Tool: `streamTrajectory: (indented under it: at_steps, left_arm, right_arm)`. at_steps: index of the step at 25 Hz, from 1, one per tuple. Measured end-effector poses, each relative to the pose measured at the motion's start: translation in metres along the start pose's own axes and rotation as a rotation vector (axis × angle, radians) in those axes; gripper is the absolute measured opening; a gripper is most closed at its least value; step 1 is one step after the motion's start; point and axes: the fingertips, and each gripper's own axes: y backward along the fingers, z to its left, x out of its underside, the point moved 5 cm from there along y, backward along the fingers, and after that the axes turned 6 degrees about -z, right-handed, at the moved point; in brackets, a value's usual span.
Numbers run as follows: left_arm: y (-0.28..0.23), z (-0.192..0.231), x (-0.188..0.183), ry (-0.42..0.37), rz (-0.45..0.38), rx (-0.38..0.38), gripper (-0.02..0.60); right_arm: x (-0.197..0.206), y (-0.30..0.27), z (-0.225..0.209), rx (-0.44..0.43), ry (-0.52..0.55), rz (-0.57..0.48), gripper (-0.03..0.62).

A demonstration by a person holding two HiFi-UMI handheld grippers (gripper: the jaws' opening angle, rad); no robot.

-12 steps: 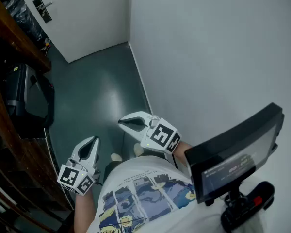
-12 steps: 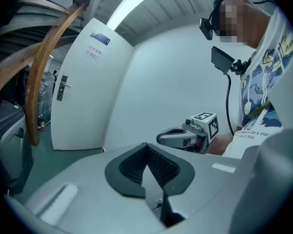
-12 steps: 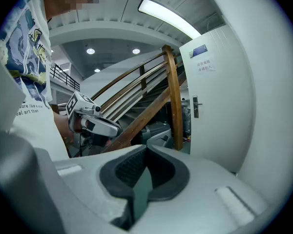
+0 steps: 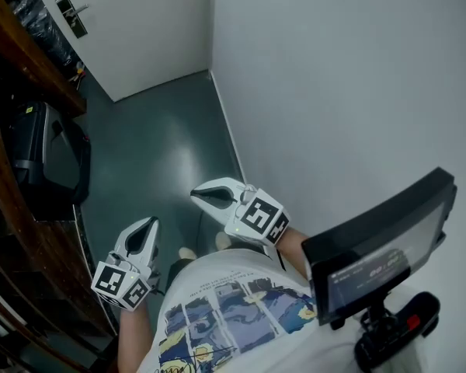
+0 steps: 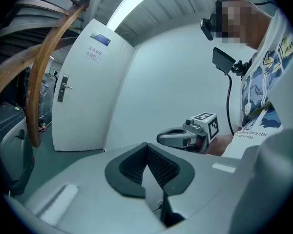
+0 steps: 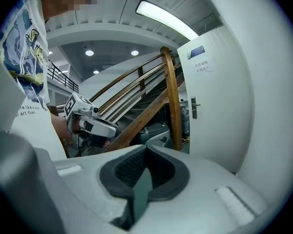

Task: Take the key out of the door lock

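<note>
Head view shows left claw (image 4: pixel 149 224) and right claw (image 4: pixel 195 194) closed, door (image 4: pixel 109 29) distant.

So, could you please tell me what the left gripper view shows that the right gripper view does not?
Only the left gripper view: the right gripper and a small mounted screen in front of the person. Only the right gripper view: the left gripper and round ceiling spotlights. Both: the white door with its handle plate, the wooden stair rail, and that gripper's own jaws shut on nothing.
</note>
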Motion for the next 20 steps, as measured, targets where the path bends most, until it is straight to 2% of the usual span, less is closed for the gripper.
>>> streamTrajectory:
  at_steps: [7,11,16,20]
  left_arm:
    - [-0.018,-0.002,0.0,-0.006,0.009,-0.011,0.006]
    - [-0.032,-0.001,-0.005,0.0,0.009,-0.012,0.006]
    - [-0.034,0.02,-0.003,0.023,0.006,0.007,0.006]
    - [-0.038,0.059,-0.004,0.028,0.006,0.006,0.006]
  right_arm:
    - [0.003,0.009,-0.019,0.011,0.041,-0.005,0.003]
    - [-0.005,0.016,-0.038,0.048,0.019,-0.041,0.005]
    - [0.007,0.003,-0.046,0.079,-0.002,-0.022,0.015]
    - [0.011,-0.028,-0.061,0.063,0.01,0.009,0.017]
